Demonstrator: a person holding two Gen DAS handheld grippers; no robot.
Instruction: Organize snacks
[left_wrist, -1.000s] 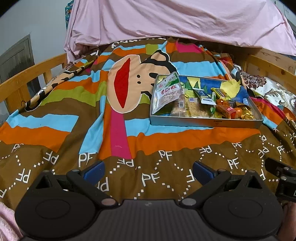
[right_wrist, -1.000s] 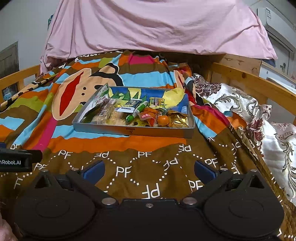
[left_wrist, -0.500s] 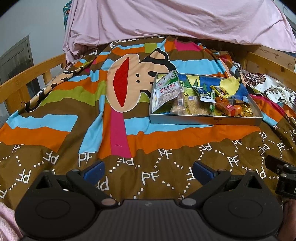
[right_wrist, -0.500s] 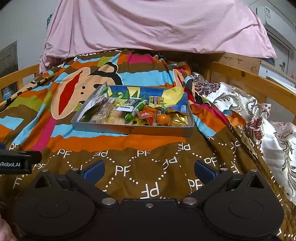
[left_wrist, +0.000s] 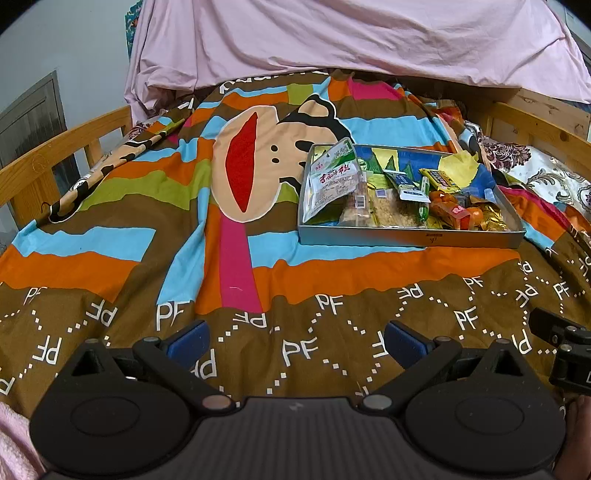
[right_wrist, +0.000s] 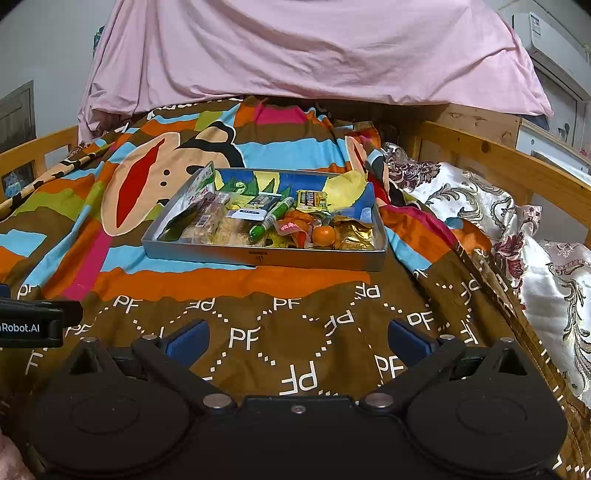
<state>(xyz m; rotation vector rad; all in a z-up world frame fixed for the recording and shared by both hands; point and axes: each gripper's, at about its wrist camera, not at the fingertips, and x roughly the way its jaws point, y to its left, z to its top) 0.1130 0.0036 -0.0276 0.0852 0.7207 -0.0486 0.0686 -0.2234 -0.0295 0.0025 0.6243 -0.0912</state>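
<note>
Silver metal walls frame the tray (right_wrist: 258, 256), which sits flat on the striped cartoon bedspread (right_wrist: 280, 332) ahead of both your tools. From your right gripper (right_wrist: 297, 338) the tray lies at about twelve o'clock, well apart from the blue pads (right_wrist: 188, 339); from your left gripper (left_wrist: 295, 339) it lies nearer one o'clock. Both claws are spread wide with nothing between the fingers, hovering over the brown patterned part of the cover.

Inside the tray, the snacks are heaped together. A white packet with red lettering (left_wrist: 332, 181) leans against the tray's nine o'clock wall. Just beside it lie clear-wrapped biscuit bars (right_wrist: 210, 221), touching a green tube (right_wrist: 271, 218) that runs slantwise across the middle. A yellow candy pack (right_wrist: 312, 201) sits toward the far side, a small orange fruit (right_wrist: 324, 234) rests against the near wall at about four o'clock within the tray, and a gold foil pouch (right_wrist: 352, 232) touches it in the corner. An orange wrapper (right_wrist: 291, 227) lies between the tube and the fruit.

Wooden bed rails (right_wrist: 498, 162) run along both sides, a pink sheet (right_wrist: 303, 51) hangs across the far end, and a floral pillow (right_wrist: 476, 206) lies at your right gripper's two o'clock.
</note>
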